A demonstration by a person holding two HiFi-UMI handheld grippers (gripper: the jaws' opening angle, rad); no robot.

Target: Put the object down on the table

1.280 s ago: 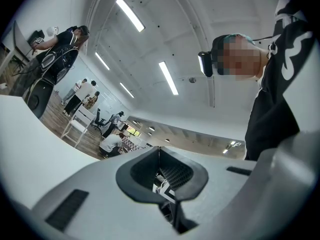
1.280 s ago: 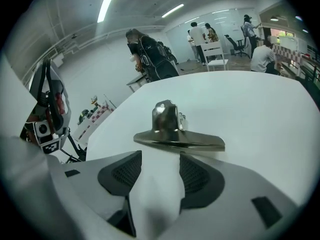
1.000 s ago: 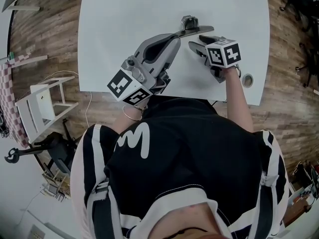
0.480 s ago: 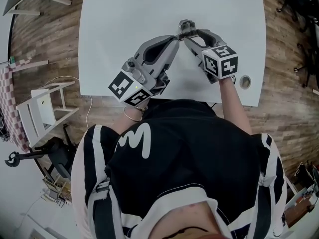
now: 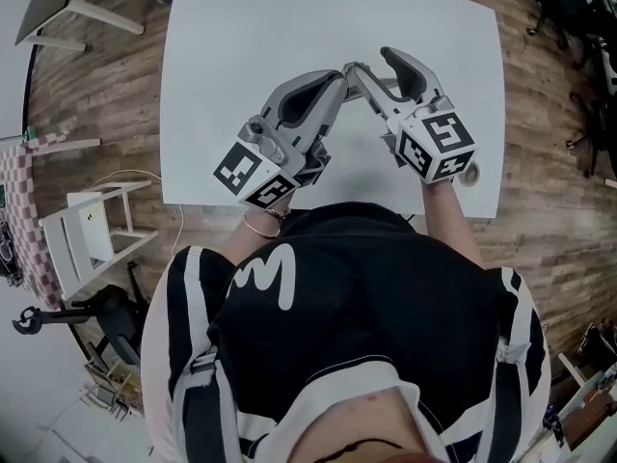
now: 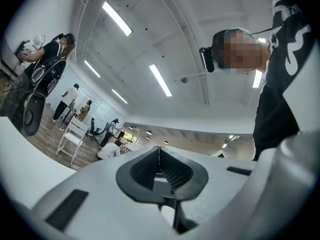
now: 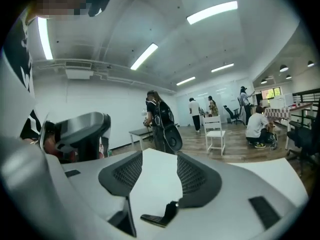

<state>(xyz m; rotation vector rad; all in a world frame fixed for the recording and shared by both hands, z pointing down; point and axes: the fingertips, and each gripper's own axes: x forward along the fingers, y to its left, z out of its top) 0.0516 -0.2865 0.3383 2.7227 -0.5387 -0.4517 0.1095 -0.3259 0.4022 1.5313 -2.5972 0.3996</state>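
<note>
Object: can't pick it out in any view, and neither claw has hold of it. Right claw has its jaws spread wide, with only bare bench between them (nothing gripped). Left claw is pinched fully together, pads meeting in a thin line with nothing seen between them; its camera points up at the ceiling. In the head view both claw tips nearly meet low over the bench, so if the object lies there it's hidden under them. A ring-shaped item sits near the bench edge, just beside the right claw's marker cube. Judgement: the release looks done, or close to it. What's left is to confirm the object rests on the bench and draw both claws clear.
</note>
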